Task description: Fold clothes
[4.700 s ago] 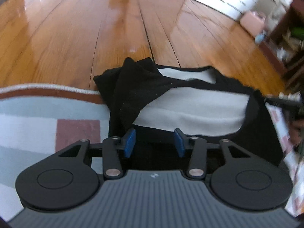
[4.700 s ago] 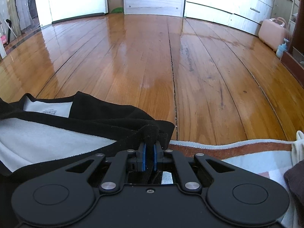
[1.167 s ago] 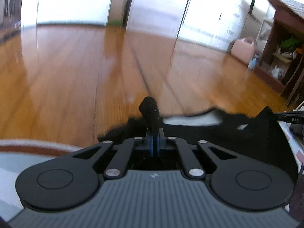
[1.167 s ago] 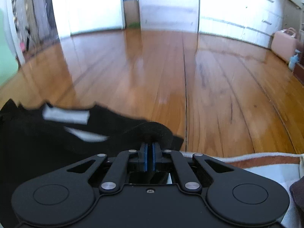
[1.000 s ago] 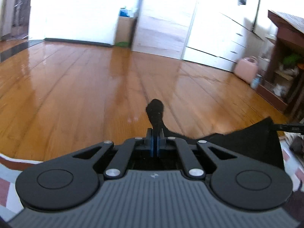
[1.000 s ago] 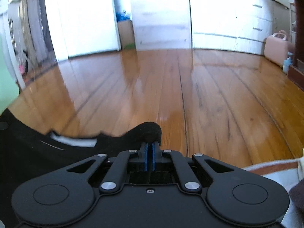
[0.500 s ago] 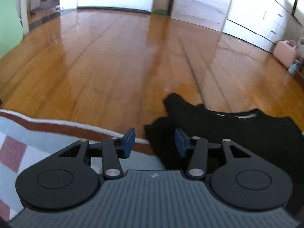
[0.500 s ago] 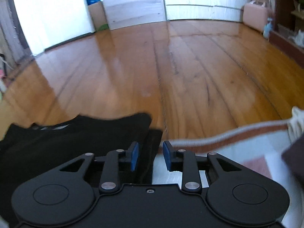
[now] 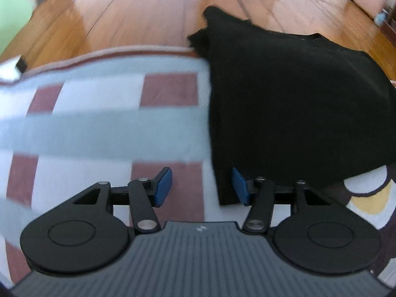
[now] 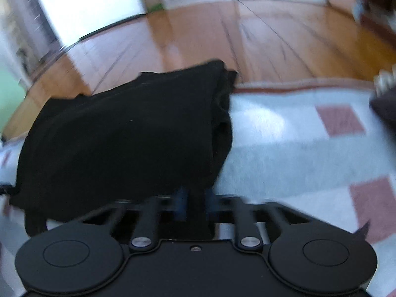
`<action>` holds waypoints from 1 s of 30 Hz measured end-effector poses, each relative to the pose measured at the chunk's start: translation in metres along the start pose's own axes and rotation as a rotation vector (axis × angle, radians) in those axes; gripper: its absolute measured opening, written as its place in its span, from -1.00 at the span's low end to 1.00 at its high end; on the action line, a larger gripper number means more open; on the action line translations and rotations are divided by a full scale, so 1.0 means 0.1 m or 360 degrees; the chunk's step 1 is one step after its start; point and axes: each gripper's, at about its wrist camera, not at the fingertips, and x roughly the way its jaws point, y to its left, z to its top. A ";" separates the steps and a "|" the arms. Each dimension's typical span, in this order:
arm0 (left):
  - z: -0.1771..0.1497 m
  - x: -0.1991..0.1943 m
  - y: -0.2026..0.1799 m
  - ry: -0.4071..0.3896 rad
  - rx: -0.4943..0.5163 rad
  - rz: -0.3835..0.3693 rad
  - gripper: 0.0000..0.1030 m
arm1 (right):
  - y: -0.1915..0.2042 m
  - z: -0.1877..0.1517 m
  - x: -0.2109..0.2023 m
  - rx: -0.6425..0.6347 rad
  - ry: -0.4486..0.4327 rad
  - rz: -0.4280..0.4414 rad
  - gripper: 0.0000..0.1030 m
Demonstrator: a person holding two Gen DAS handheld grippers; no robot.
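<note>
Item one: black garment (image 9: 292, 104) — folded into a dark slab, lying mostly on the rug (image 9: 99, 128) with its far corner spilling past the rug's brown border onto the wooden floor (image 9: 138, 17). From my left wrist view it fills the right half of the picture; from the right wrist view it fills the left half, with a rumpled, layered edge facing right.

Item two: left gripper (image 9: 201, 185). I see its blue pads standing well apart, and the jaws are opening. The garment's near left corner sits just inside the right-hand pad, close against it, though I see no pinch on the cloth; the left-hand pad hangs over bare rug.

Item three: right gripper (image 10: 195, 204). This view is badly smeared. Its jaws are closing, and a strip of the black cloth's near edge lies between the two blue pads. I cannot make out for certain whether they press on it.

Item four: rug — pale blue-grey and white with dull red squares, plus a yellow and black motif at the right edge of my left view.

Item five: a dark brown fabric heap (image 10: 384, 107) at the far right of the right view, on the rug, well apart from the black garment.
</note>
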 end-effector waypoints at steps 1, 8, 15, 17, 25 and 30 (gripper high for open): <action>-0.01 -0.01 0.06 0.0002 -0.0054 -0.0019 0.04 | 0.01 0.01 -0.04 -0.0021 -0.0017 -0.0009 -0.88; -0.06 -0.04 0.12 -0.0019 -0.0135 -0.0040 0.05 | -0.03 -0.08 -0.08 -0.0027 -0.0015 -0.0092 -0.91; -0.02 -0.06 -0.11 -0.0120 0.0109 0.0070 0.05 | -0.05 -0.13 -0.07 -0.0008 0.0014 -0.0151 -0.87; 0.00 -0.14 -0.17 -0.0193 0.0145 0.0020 0.05 | -0.03 -0.14 -0.08 0.0010 0.0017 -0.0181 -0.79; 0.11 -0.23 -0.48 -0.0328 0.0218 -0.0237 0.05 | -0.20 -0.16 -0.24 0.0388 0.0082 -0.0172 -0.23; 0.08 -0.09 -0.67 -0.0251 0.0265 -0.0287 0.05 | -0.42 -0.32 -0.32 0.0854 0.0165 0.0084 -0.13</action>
